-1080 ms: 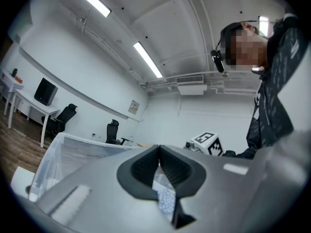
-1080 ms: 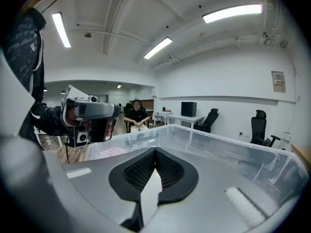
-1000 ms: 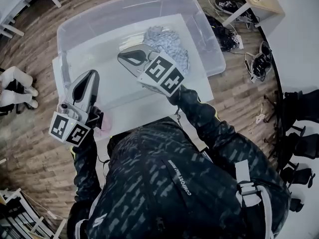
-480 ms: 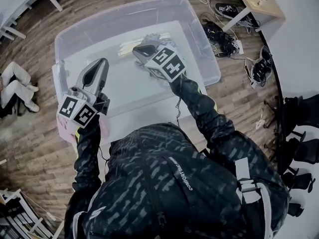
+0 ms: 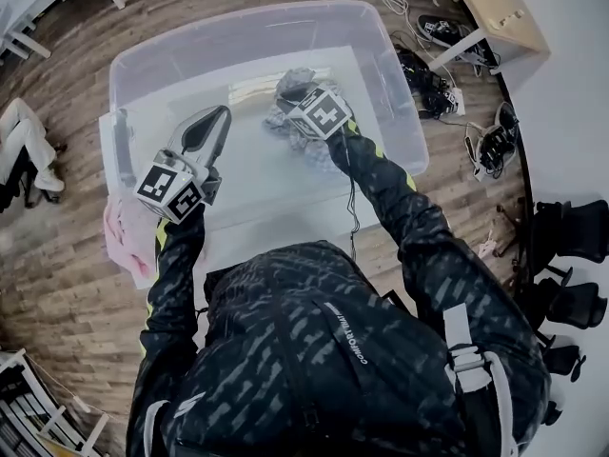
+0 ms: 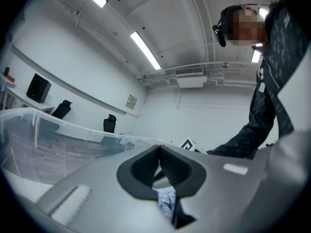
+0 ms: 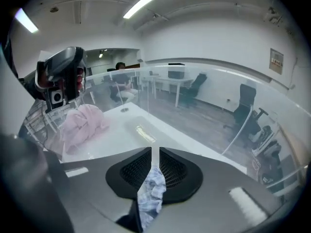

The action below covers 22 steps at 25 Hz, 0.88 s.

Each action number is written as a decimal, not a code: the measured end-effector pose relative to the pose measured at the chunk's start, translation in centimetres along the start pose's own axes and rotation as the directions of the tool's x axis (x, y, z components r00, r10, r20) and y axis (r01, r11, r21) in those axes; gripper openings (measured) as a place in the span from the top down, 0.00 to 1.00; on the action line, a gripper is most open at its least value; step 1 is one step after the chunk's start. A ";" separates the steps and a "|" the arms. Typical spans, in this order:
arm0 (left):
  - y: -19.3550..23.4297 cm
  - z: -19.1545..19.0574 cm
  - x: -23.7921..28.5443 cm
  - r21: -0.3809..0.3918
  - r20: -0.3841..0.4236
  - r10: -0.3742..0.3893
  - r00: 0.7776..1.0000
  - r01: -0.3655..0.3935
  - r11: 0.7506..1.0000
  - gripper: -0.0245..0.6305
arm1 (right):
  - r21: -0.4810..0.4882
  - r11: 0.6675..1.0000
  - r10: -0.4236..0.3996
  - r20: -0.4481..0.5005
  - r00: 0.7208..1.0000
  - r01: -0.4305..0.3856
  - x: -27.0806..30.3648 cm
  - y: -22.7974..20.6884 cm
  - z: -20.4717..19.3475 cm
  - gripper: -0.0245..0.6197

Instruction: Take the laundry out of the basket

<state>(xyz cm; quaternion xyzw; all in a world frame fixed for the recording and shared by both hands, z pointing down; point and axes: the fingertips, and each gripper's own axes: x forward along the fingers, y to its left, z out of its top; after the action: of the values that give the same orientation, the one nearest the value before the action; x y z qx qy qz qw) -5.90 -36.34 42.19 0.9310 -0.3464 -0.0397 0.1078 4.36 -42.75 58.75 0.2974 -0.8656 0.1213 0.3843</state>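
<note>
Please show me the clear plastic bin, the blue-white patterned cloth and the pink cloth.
clear plastic bin (image 5: 247, 36), head view, far wall
blue-white patterned cloth (image 5: 291, 81), head view, bare top fold
pink cloth (image 7: 85, 123), right gripper view, middle of the heap

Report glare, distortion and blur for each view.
Head view: fisheye bends the floor; a glare streak lies inside the clear bin. Left gripper view: dark vignetted corners, bright ceiling strip lights. Right gripper view: the bin wall bows, faintly hazy.

We wear a dark jacket (image 5: 314, 350) with pale dashes, white lettering and yellow-green stripes on the sleeves (image 5: 390, 208), and our grey left claw (image 5: 219, 117) and right claw (image 5: 290, 91) each bear a black-and-white marker cube (image 5: 172, 190).
</note>
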 end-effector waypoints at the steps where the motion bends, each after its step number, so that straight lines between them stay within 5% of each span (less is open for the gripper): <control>1: 0.1 -0.2 0.1 -0.002 -0.010 -0.002 1.000 0.002 1.000 0.95 | 0.012 1.000 0.010 -0.019 1.000 -0.010 0.7 -0.2 -0.6 0.88; 11: 1.5 -0.3 -0.4 -0.011 -0.009 0.045 0.999 -0.046 0.999 0.95 | 0.069 0.997 0.045 -0.161 0.986 -0.034 4.0 -2.4 -5.2 0.72; 22: 2.5 0.1 -0.7 -0.037 0.009 0.079 0.997 -0.078 0.996 0.95 | 0.042 0.999 0.023 -0.377 0.926 -0.007 7.6 -4.7 -11.3 0.24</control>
<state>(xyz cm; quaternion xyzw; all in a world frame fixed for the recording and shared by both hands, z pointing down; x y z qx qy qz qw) -8.02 -37.76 42.65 0.9144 -0.3825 -0.0465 0.1244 9.92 -44.76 71.92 0.2695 -0.7751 0.1963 0.5367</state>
